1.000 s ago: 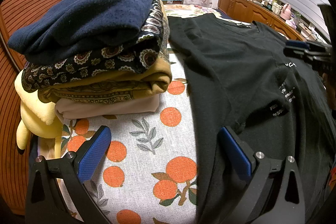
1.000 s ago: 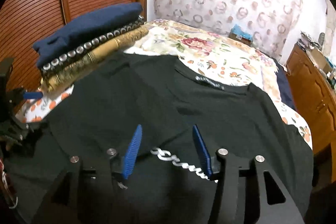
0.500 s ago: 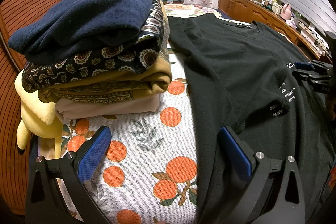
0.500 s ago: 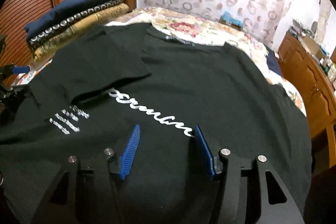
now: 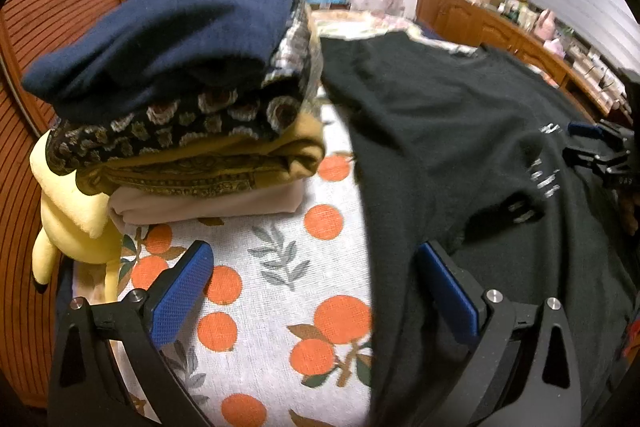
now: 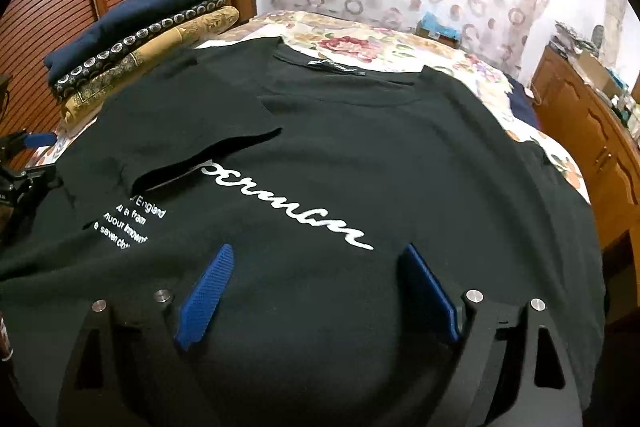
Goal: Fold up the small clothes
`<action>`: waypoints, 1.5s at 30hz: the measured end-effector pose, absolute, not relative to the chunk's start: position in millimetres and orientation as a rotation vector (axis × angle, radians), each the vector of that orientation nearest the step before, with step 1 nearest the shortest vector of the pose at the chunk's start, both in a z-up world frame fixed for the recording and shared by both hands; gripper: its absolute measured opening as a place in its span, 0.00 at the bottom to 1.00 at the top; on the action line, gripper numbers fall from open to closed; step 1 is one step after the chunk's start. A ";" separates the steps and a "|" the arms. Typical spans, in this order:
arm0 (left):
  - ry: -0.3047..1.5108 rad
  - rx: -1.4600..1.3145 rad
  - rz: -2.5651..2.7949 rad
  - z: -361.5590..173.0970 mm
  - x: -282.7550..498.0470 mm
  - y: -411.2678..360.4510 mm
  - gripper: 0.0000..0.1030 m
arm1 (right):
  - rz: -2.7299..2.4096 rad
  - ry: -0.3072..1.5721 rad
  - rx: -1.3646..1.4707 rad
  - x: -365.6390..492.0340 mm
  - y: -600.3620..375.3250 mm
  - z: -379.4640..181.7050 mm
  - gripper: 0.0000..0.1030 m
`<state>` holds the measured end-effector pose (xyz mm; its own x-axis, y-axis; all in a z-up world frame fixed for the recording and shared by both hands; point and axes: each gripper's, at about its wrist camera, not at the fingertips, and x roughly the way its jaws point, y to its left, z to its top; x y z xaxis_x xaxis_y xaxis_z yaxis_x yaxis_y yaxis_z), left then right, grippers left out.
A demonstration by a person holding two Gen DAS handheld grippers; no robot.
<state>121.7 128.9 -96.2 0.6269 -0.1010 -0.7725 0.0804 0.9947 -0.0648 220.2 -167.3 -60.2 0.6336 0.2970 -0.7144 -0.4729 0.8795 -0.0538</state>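
Note:
A black T-shirt with white script lettering lies spread on the bed; its left sleeve is folded inward over the chest. It also shows in the left wrist view. My left gripper is open and empty, above the orange-print sheet at the shirt's left edge. My right gripper is open and empty, above the shirt's lower front. Each gripper appears at the edge of the other's view: the right one, the left one.
A stack of folded clothes with a navy piece on top sits at the left beside a yellow plush toy. It also shows in the right wrist view. A wooden dresser stands at the right.
My right gripper has pulled back toward the shirt's hem and opened wider. My left gripper has shifted slightly, blurring its view; it stays open.

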 end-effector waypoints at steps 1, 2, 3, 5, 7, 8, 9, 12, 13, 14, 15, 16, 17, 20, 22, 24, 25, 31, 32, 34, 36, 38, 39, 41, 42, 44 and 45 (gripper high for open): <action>0.856 -0.042 -0.111 -90.2 116.7 129.8 0.99 | 0.444 0.752 -0.237 217.8 -172.2 -58.7 0.85; 0.835 -0.053 -0.118 -85.2 113.3 129.7 0.99 | 0.441 0.732 -0.218 210.8 -180.4 -53.3 0.85; 0.814 -0.063 -0.128 -78.6 109.5 128.6 0.99 | 0.438 0.718 -0.203 204.0 -186.9 -50.2 0.85; 0.776 -0.067 -0.145 -65.3 102.9 121.3 0.99 | 0.422 0.683 -0.171 188.8 -206.5 -41.1 0.85; 0.733 -0.055 -0.159 -52.6 96.6 110.7 0.99 | 0.392 0.655 -0.161 175.7 -225.6 -35.1 0.85; 0.709 -0.047 -0.163 -46.8 93.2 105.1 0.99 | 0.367 0.641 -0.159 169.1 -237.9 -32.6 0.85; 0.689 -0.043 -0.167 -42.2 90.5 99.9 0.99 | 0.341 0.633 -0.155 163.1 -252.5 -31.1 0.85; 0.642 -0.051 -0.189 -30.3 86.3 80.8 0.99 | 0.272 0.638 -0.130 151.0 -289.7 -31.0 0.84; 0.632 -0.055 -0.196 -27.9 84.1 75.4 0.99 | 0.249 0.644 -0.118 148.5 -302.8 -32.3 0.84; 0.622 -0.058 -0.214 -26.0 82.2 68.0 0.99 | 0.225 0.651 -0.104 146.1 -316.2 -34.0 0.83; 0.616 -0.057 -0.234 -25.3 81.0 60.2 0.99 | 0.200 0.659 -0.091 143.7 -330.2 -36.3 0.82; 0.610 -0.049 -0.248 -25.4 79.0 52.5 0.99 | 0.179 0.668 -0.078 141.5 -342.6 -38.7 0.80; 0.598 -0.036 -0.259 -25.3 77.0 44.4 0.99 | 0.157 0.679 -0.064 139.5 -355.8 -42.1 0.79; 0.572 -0.002 -0.283 -28.4 74.0 21.7 0.99 | 0.126 0.714 -0.029 139.3 -381.3 -50.5 0.74; 0.573 0.005 -0.301 -32.0 73.6 10.5 0.99 | 0.116 0.735 -0.002 137.5 -393.9 -55.9 0.70; 0.580 0.000 -0.322 -34.0 72.9 2.0 0.99 | 0.117 0.752 0.032 136.5 -403.1 -59.2 0.68; 0.591 -0.002 -0.339 -35.3 73.5 -3.2 0.99 | 0.119 0.761 0.051 136.5 -406.8 -61.0 0.66; 0.634 0.012 -0.414 -40.6 70.3 -28.0 0.99 | 0.146 0.802 0.134 164.0 -422.2 -56.4 0.54; 0.637 0.009 -0.424 -41.1 67.9 -29.3 0.99 | 0.158 0.809 0.147 168.0 -424.0 -55.5 0.51; 0.641 0.005 -0.430 -42.4 65.0 -32.8 0.99 | 0.187 0.814 0.167 173.4 -427.4 -55.2 0.38; 0.645 0.006 -0.438 -43.5 62.2 -35.6 0.99 | 0.211 0.813 0.164 175.8 -427.9 -54.7 0.29; 0.646 0.006 -0.438 -44.1 59.5 -37.0 0.99 | 0.195 0.807 0.127 175.7 -426.5 -54.2 0.24; 0.647 0.004 -0.438 -44.4 59.9 -37.0 0.99 | 0.183 0.799 0.108 175.0 -425.1 -53.5 0.18; 0.648 0.001 -0.435 -44.1 58.6 -36.3 0.99 | 0.161 0.761 0.088 169.8 -422.1 -50.3 0.08; 0.648 0.000 -0.431 -43.7 58.6 -34.9 0.99 | 0.159 0.737 0.091 167.4 -423.1 -45.1 0.07; 0.647 -0.003 -0.425 -43.9 58.3 -33.7 0.99 | 0.162 0.690 0.095 162.3 -421.5 -36.0 0.07; 0.646 -0.004 -0.422 -44.0 58.4 -33.1 0.99 | 0.163 0.662 0.096 160.1 -420.8 -29.6 0.06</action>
